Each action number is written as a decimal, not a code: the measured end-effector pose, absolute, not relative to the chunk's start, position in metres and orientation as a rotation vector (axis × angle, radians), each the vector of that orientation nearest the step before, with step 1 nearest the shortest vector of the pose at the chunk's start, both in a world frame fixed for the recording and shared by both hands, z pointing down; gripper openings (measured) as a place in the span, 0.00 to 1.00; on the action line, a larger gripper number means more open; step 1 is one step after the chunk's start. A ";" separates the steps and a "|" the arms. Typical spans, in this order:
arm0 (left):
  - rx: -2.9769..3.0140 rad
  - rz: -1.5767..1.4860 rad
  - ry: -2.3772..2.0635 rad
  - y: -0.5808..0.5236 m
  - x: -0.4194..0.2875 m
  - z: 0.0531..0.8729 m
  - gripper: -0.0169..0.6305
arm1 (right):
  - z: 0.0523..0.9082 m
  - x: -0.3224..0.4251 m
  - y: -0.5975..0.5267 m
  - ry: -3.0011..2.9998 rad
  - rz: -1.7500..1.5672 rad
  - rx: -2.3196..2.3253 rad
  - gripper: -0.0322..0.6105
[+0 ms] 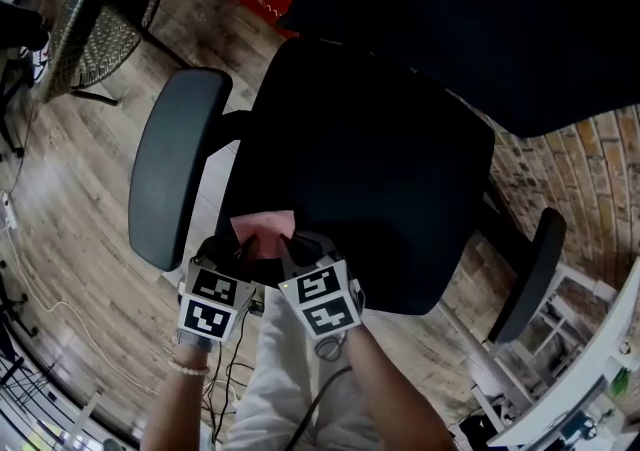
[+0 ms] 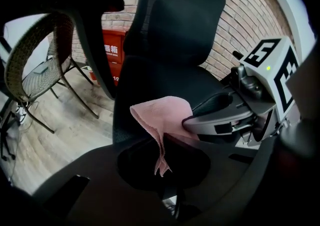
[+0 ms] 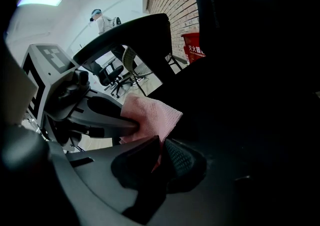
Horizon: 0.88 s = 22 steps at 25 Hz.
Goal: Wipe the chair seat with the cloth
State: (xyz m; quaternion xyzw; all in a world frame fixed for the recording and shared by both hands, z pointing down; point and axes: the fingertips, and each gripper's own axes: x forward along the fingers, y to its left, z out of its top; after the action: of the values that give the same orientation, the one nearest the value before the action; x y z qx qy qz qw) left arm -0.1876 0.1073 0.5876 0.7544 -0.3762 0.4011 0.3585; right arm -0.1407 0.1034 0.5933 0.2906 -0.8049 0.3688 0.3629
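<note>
Fingers (image 3: 181,156) of left gripper (image 1: 245,249), right gripper (image 1: 296,244) pinching cloth (image 1: 263,229), over seat (image 1: 380,169)

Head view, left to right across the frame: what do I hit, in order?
Wicker chair → grey armrest → pink cloth → chair seat → other armrest → white frame.

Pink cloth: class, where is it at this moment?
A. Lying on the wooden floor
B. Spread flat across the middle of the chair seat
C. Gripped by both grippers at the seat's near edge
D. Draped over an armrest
C: the head view shows the pink cloth bunched between the left gripper and right gripper at the near edge of the chair seat, and each gripper view shows jaws shut on it.
</note>
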 end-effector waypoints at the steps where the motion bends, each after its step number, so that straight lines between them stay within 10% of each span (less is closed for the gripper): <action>1: 1.951 1.043 -0.954 0.109 -0.182 0.589 0.07 | 0.595 -0.135 0.105 -2.065 0.948 0.754 0.14; 22: 2.121 1.076 -0.510 0.145 0.011 0.610 0.07 | 0.606 0.059 0.147 -1.850 0.975 1.017 0.14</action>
State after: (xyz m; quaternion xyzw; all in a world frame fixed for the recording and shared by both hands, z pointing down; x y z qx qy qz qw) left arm 0.0108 0.1455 0.6100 0.8177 -0.1965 0.4149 0.3473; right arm 0.0587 0.1468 0.6062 0.4014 -0.7301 0.3850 0.3969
